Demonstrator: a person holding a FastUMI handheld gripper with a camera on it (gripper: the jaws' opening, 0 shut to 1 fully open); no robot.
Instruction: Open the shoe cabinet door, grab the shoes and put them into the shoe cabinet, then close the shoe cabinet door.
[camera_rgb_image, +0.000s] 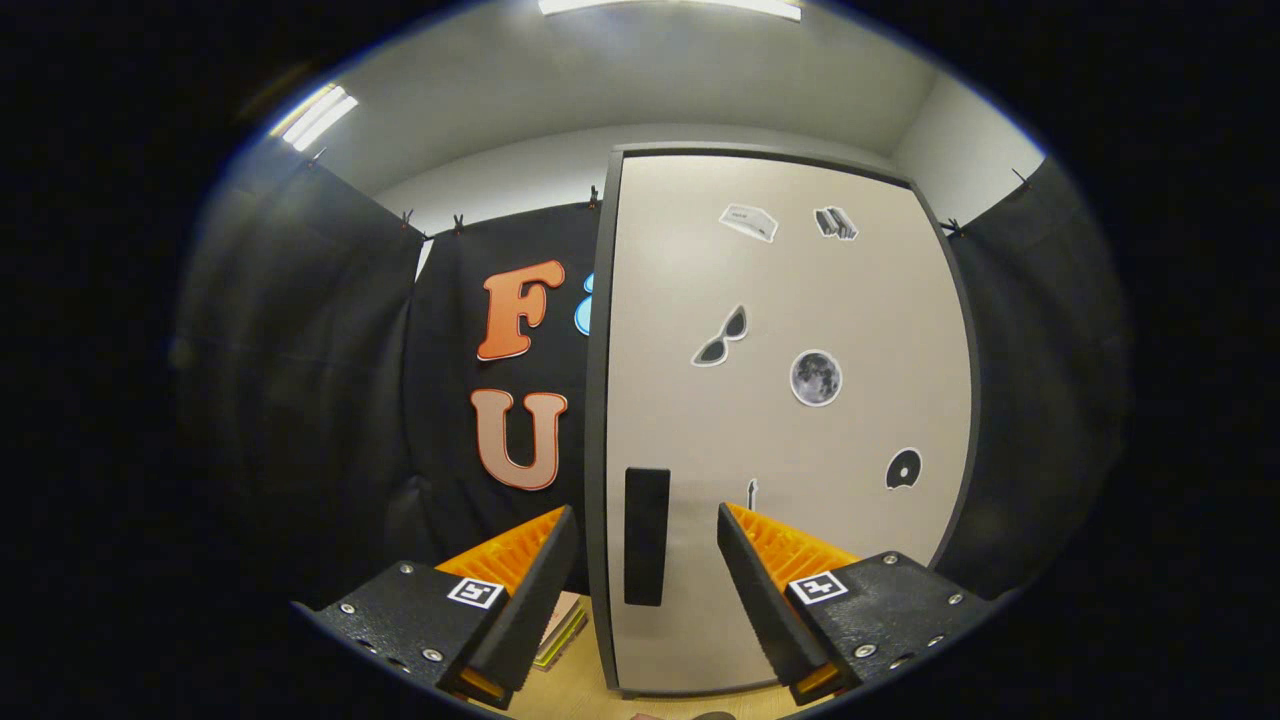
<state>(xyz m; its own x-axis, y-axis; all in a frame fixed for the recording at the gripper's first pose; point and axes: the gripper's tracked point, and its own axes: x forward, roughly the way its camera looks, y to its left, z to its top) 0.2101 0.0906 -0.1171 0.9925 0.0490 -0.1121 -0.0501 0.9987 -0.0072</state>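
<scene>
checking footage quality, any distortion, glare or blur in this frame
Gripper view: fisheye bends the cabinet door edges into curves; two ceiling lights blow out white; door handle and stickers stay sharp; booth walls fall dark; open tongs sit either side of the handle.

Cabinet door (790, 420) is shut and stands right across the way ahead. The gripper (647, 530) has its fingers spread wide, nothing between them, and the door's dark handle (646, 536) sits in line with that gap. Left of the door there's open room up to the black cloth wall (300, 400).
</scene>
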